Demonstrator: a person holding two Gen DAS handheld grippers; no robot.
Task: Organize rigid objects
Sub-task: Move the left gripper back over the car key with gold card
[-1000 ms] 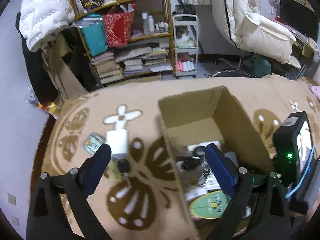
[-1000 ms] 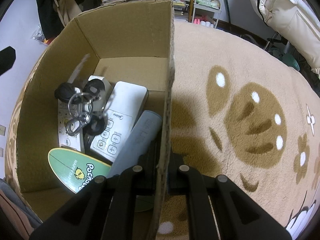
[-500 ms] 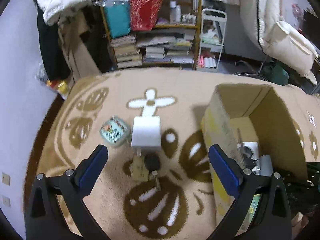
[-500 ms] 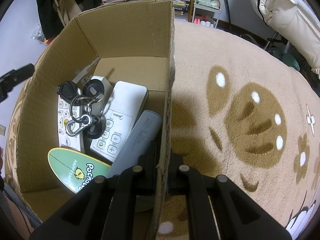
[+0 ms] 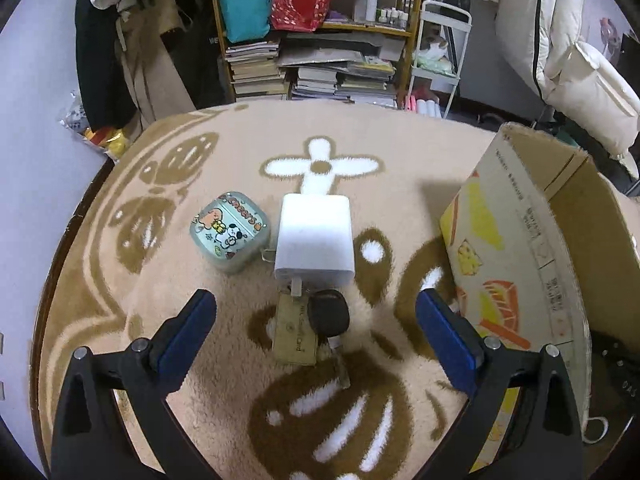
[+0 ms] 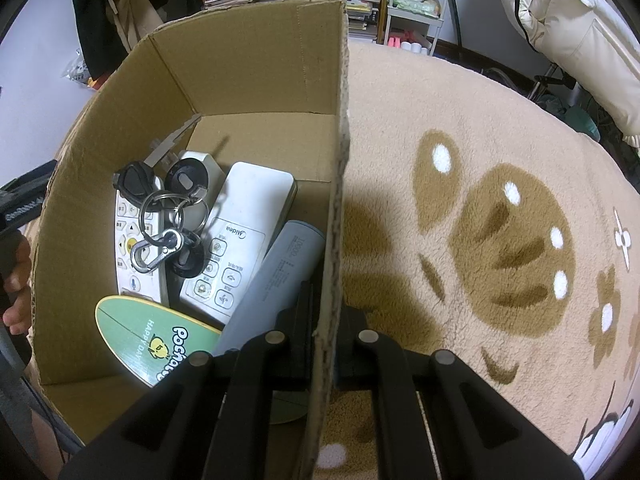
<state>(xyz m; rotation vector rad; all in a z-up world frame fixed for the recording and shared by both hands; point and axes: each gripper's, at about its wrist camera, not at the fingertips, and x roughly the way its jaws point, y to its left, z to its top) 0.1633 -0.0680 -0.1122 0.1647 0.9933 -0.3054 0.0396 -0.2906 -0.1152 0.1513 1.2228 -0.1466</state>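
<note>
Gaping wide, the left gripper [image 5: 316,332] faces the white charger [image 5: 315,242] on the rug [image 5: 400,208]: light, rigid, slick; grip its flat sides. Right gripper [image 6: 325,312] clamps the cardboard box [image 6: 248,60] wall.

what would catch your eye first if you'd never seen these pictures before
The cardboard box stuffed with remotes, a key bunch and a grey power bank, its wall pinched in the right gripper. On the rug, a white charger, a cartoon earbud case and a black key lie ahead of the open left gripper.
</note>
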